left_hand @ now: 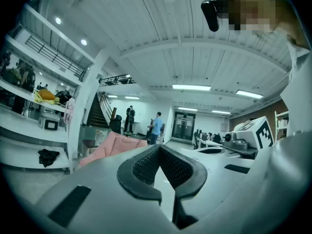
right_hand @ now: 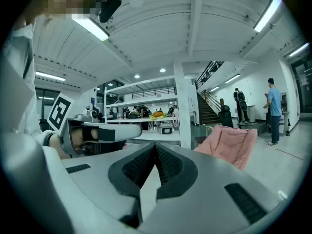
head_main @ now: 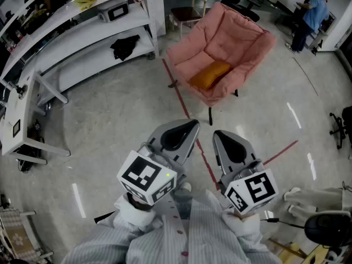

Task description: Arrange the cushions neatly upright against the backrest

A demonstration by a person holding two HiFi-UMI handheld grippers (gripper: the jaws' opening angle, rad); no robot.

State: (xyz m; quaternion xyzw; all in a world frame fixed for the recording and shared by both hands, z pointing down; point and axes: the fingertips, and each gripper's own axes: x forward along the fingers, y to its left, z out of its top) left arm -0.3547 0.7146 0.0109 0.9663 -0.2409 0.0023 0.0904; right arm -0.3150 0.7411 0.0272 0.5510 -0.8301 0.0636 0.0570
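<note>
A pink padded chair (head_main: 228,48) stands on the floor ahead, with an orange cushion (head_main: 210,75) lying flat on its seat. The same chair shows small and far off as the pink chair (left_hand: 113,145) in the left gripper view and the pink chair (right_hand: 229,144) in the right gripper view. My left gripper (head_main: 190,126) and right gripper (head_main: 220,136) are held side by side close to my body, well short of the chair. Both are shut with nothing between their jaws: left gripper (left_hand: 159,149), right gripper (right_hand: 156,147).
White shelving (head_main: 93,34) runs along the left, with a black item (head_main: 125,47) on the lower shelf and a grey box (head_main: 113,10) above. A red floor line (head_main: 184,106) leads toward the chair. A person (head_main: 309,18) stands at the far right. A wooden chair (head_main: 190,12) stands behind.
</note>
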